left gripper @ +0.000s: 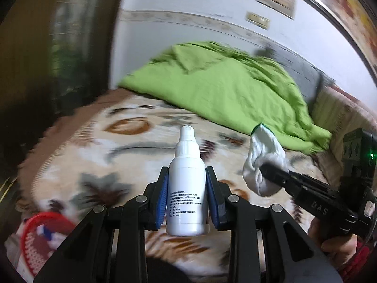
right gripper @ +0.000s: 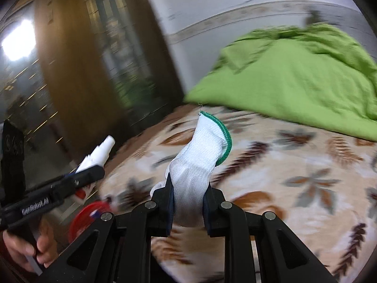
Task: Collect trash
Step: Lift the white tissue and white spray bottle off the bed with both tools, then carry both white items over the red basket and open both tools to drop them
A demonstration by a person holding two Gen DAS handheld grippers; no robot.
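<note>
Above the patterned bed cover (left gripper: 99, 141), the left gripper (left gripper: 187, 193) clamps a white spray bottle (left gripper: 187, 188) upright; the right gripper (right gripper: 188, 200) pinches a white glove (right gripper: 200, 155). Carry both level toward the red basket (left gripper: 40, 233), grips firm, releasing only over it.

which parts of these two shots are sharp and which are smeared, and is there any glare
Left wrist view: spray bottle in the left gripper is sharp, its label print visible; the bedspread and red basket smear. Right wrist view: white glove in the right gripper is crisp; the wooden door streaks, and a blown-out light patch glares upper left.
</note>
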